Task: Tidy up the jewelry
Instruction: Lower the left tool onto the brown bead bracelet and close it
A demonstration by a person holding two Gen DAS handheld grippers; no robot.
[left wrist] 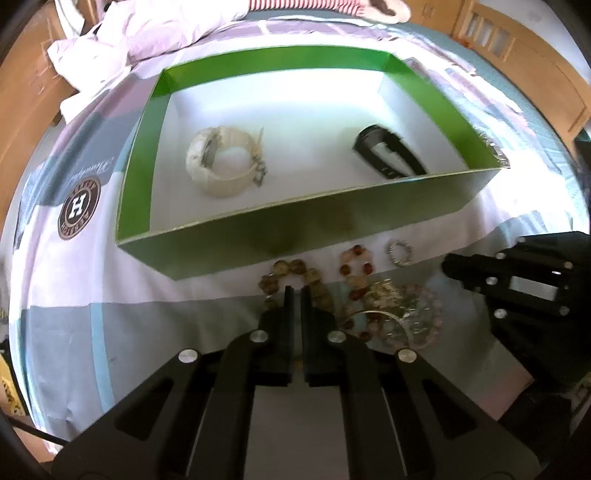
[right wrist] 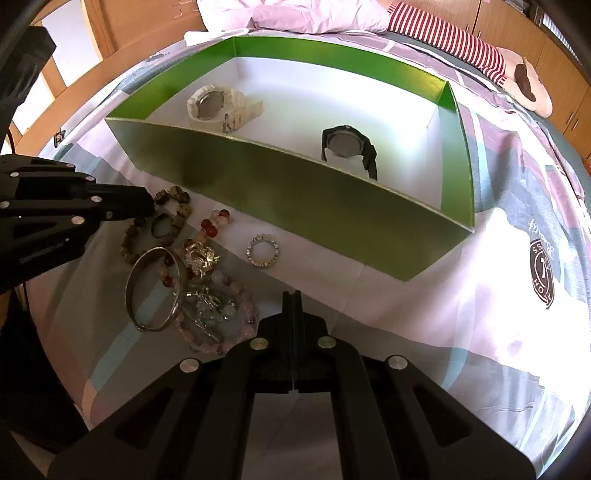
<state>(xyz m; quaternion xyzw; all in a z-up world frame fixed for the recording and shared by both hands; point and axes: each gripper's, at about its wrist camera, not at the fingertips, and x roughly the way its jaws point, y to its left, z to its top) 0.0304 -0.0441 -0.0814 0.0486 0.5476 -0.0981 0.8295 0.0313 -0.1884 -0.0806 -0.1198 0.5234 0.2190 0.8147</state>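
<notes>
A green box (left wrist: 295, 225) (right wrist: 295, 184) lies on the bed with a white watch (left wrist: 221, 162) (right wrist: 218, 107) and a black watch (left wrist: 391, 155) (right wrist: 349, 147) inside. In front of it sits a jewelry pile. My left gripper (left wrist: 295, 291) (right wrist: 147, 206) points down into the brown bead bracelet (left wrist: 295, 267) (right wrist: 181, 210). Its fingers stand a thin slit apart, and the beaded strand meets them from both sides. My right gripper (right wrist: 291, 295) (left wrist: 448, 266) is shut and empty, hovering over bare sheet just right of the pile.
The pile holds a red-and-pink bead bracelet (right wrist: 214, 223), a silver link ring bracelet (right wrist: 263, 251), a metal bangle (right wrist: 155, 290), a gold brooch (right wrist: 201, 256) and a pale pink bead bracelet (right wrist: 221, 339). A pink quilt (right wrist: 295, 18) and a striped sleeve (right wrist: 443, 33) lie beyond the box.
</notes>
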